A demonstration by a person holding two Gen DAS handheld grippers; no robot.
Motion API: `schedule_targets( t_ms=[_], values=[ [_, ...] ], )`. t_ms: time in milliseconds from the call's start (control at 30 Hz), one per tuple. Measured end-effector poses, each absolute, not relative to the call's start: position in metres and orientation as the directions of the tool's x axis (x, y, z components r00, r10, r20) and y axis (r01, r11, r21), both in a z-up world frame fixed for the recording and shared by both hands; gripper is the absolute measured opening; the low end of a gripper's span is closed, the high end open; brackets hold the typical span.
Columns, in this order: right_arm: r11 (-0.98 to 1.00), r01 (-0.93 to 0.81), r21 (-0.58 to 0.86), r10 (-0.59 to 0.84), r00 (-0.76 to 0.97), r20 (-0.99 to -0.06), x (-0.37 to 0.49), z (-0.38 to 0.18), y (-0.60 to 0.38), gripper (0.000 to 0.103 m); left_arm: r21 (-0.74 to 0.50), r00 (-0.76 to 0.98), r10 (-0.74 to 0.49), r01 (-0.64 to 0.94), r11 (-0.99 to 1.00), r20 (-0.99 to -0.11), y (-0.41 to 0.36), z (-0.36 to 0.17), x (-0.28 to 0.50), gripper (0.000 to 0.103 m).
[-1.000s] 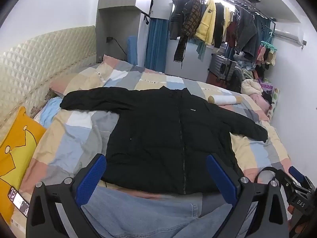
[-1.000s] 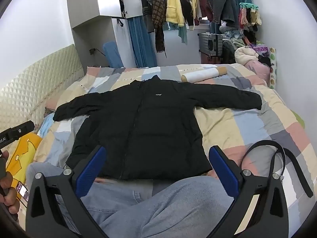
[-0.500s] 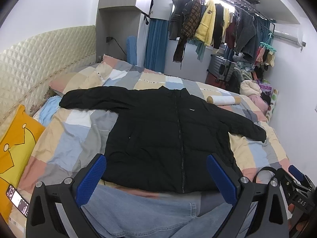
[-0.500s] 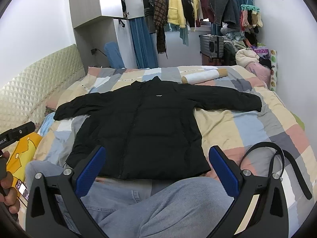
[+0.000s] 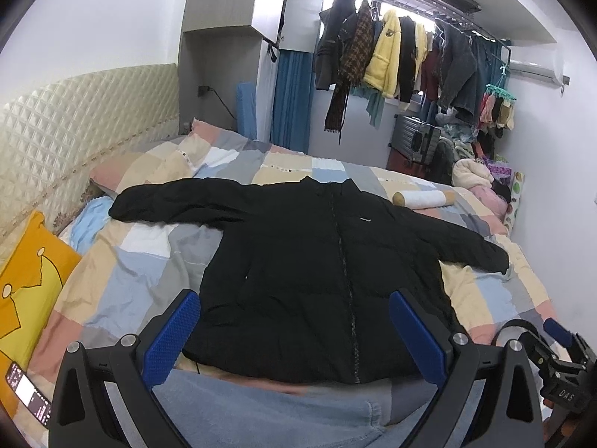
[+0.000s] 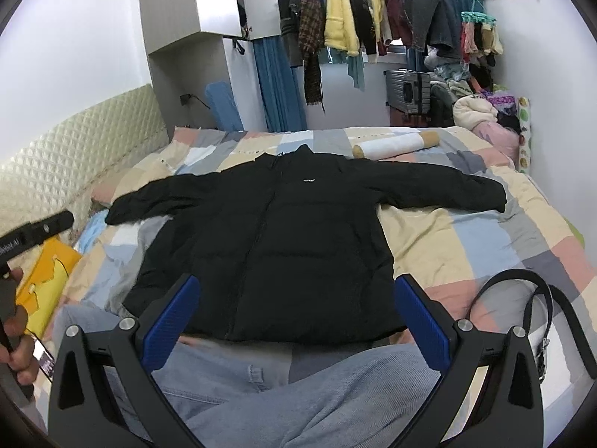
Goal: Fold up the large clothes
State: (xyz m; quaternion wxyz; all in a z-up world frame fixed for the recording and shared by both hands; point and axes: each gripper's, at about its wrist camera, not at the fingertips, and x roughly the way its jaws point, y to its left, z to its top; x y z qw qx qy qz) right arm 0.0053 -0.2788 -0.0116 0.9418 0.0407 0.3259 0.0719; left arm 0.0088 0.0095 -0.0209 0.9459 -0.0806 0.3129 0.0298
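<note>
The black jacket (image 5: 321, 276) lay flat and face up on the bed (image 5: 123, 280), zipped down the front, both sleeves spread wide to either side and the collar pointing toward the far wall. Its hem sat nearest me, just beyond the jeans-clad legs (image 6: 298, 392) at the bottom of both views. I saw the patchwork bedspread (image 6: 466, 239) under it, with pink, blue, grey and cream squares.

My left hand-held gripper (image 5: 294, 332) hovered above the hem with its blue pads spread wide apart and nothing between them. My right hand-held gripper (image 6: 298, 317) was likewise spread open and empty, also over the hem and not touching the cloth.

Beyond the jacket's collar, a white roll (image 6: 395, 144) lay on the bedspread, close to the right sleeve but apart from it. A black strap (image 6: 537, 298) curled on the bed to the right of the hem. To the left, a yellow pillow (image 5: 26, 283) leaned by the quilted headboard (image 5: 74, 119), and a phone (image 5: 28, 392) lay near it at the edge. At the back, clothes hung on a rail (image 5: 403, 56), and a grey suitcase (image 6: 406, 89) stood below them.
</note>
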Motion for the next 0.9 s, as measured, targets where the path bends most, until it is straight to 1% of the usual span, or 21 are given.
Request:
schedule_targets(
  t_ms=[33,167,333,900],
  values=[
    [0.987,-0.111,0.116,0.159,0.778,-0.607,0.006,-0.013,-0.277,0.103,-0.121,0.802,0.018,-0.112,0.986,-0.597,0.0,-0.024,0.008,0.102],
    [0.988,-0.113,0.11,0.156,0.775,-0.612,0.011,-0.019,-0.275,0.103,-0.108,0.799,0.036,-0.125,0.986,-0.601,-0.002,-0.033,0.009,0.102],
    [0.984,-0.086,0.155,0.163,0.777,-0.608,0.016,-0.02,-0.278,0.103,-0.125,0.785,0.03,-0.137,0.983,-0.619,0.004,-0.037,0.015,0.102],
    [0.986,-0.058,0.157,0.145,0.765,-0.628,0.013,-0.027,-0.288,0.103,-0.129,0.784,0.022,-0.129,0.983,-0.621,-0.004,-0.039,0.009,0.102]
  ],
)
